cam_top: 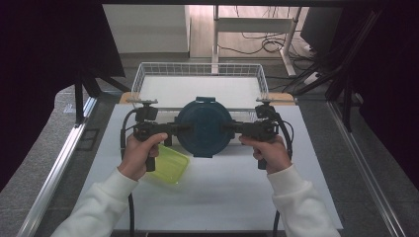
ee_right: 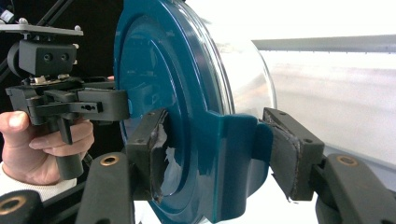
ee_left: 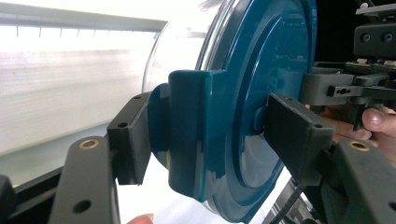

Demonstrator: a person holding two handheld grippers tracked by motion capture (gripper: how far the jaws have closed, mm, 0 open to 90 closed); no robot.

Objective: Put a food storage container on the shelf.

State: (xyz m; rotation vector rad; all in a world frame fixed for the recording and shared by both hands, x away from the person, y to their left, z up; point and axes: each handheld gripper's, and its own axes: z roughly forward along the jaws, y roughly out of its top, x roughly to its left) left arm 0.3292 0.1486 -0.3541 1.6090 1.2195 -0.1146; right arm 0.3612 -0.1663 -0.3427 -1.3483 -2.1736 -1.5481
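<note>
under the teal lid [cam_top: 204, 126] (both jaws clamp its side latches), the clear container's [ee_left: 180, 44] contents stay hidden.

You won't find any readable text here. There's some faint embossed marking on the teal lid [ee_left: 261, 93], but it's way too blurry to make out.

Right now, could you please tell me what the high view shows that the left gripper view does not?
High view: a white wire basket beyond the container, a yellow-green lid lying on the table, and both white sleeves. Left gripper view: the container's clear glass body under its lid, and the left gripper's fingers pressed on a side latch. Both: the round teal-lidded container clamped from opposite sides by the left gripper and right gripper.
</note>
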